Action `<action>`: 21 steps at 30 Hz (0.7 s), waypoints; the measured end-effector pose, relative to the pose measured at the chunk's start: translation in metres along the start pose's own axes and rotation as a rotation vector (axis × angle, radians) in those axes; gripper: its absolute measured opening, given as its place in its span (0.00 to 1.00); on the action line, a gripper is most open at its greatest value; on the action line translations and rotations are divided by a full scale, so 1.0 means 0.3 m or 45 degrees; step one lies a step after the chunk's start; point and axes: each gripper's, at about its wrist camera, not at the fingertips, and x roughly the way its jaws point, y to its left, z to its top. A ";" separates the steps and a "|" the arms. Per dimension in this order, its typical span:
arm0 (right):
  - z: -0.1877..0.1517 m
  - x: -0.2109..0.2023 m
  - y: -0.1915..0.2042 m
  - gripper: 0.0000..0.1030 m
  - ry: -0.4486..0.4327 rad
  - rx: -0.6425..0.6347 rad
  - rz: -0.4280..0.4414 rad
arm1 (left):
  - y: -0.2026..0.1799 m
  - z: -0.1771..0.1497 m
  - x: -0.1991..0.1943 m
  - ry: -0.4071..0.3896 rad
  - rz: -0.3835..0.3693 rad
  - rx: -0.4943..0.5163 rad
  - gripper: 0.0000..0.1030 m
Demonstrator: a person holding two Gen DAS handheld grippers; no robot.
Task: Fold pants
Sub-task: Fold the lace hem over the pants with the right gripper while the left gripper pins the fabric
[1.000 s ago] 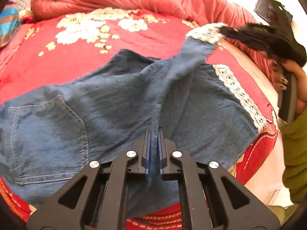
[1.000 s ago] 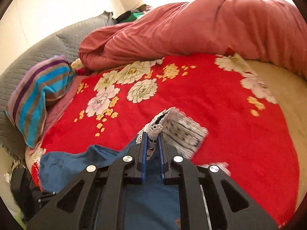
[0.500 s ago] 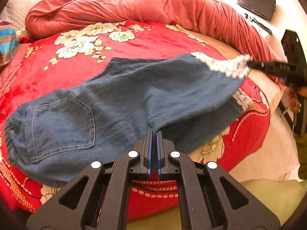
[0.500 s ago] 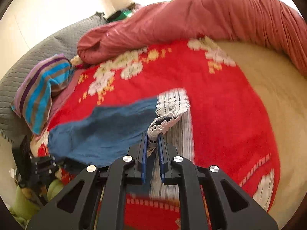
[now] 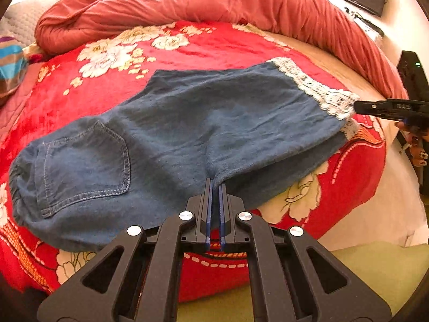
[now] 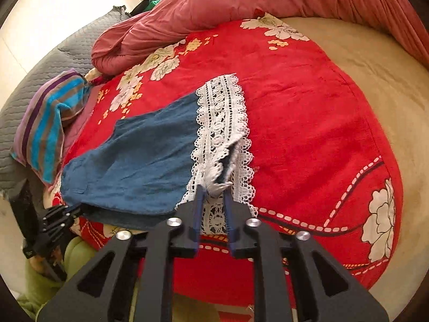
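Pants down flat on the bed

Our left gripper (image 5: 213, 185) angles down, jaws pinching the pants (image 5: 187, 134) at the crotch; our right gripper's (image 6: 213, 191) jaws have just been parting around the lace hem (image 6: 222, 123).

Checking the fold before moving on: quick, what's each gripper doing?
Left gripper: shut on the blue pants at the near edge.
Right gripper: just opening, lace hem loose between its fingers.

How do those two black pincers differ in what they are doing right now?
The left gripper is clamped tight on the blue pants near the crotch; the right gripper has just been opening, its jaws apart around the lace hem. Both point down at the bed.
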 end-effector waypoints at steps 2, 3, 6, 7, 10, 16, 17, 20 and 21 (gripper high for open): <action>0.005 0.011 -0.008 0.23 0.003 0.017 0.006 | -0.001 -0.001 0.012 0.011 0.009 -0.001 0.00; 0.007 0.018 -0.017 0.23 0.005 0.032 0.016 | -0.001 -0.003 0.012 0.010 0.010 0.000 0.00; 0.006 0.013 -0.025 0.11 0.015 0.024 0.024 | 0.000 -0.003 -0.003 -0.003 0.006 0.005 0.00; 0.005 0.006 -0.024 0.11 0.017 0.013 0.032 | 0.001 -0.003 -0.014 -0.013 0.006 0.008 0.00; 0.000 -0.024 -0.015 0.10 0.031 -0.022 0.051 | 0.000 -0.002 -0.055 -0.051 -0.001 0.021 0.00; -0.031 -0.001 -0.032 0.11 0.105 -0.039 -0.037 | -0.020 -0.027 -0.050 -0.005 0.004 0.076 0.01; -0.038 0.013 -0.039 0.13 0.117 -0.023 -0.052 | -0.021 -0.032 -0.032 0.025 0.006 0.080 0.02; -0.052 0.026 -0.056 0.29 0.141 -0.005 -0.094 | -0.019 -0.043 -0.002 0.075 0.020 0.076 0.04; -0.045 0.013 -0.061 0.32 0.133 -0.006 -0.105 | -0.017 -0.045 -0.006 0.072 0.017 0.073 0.04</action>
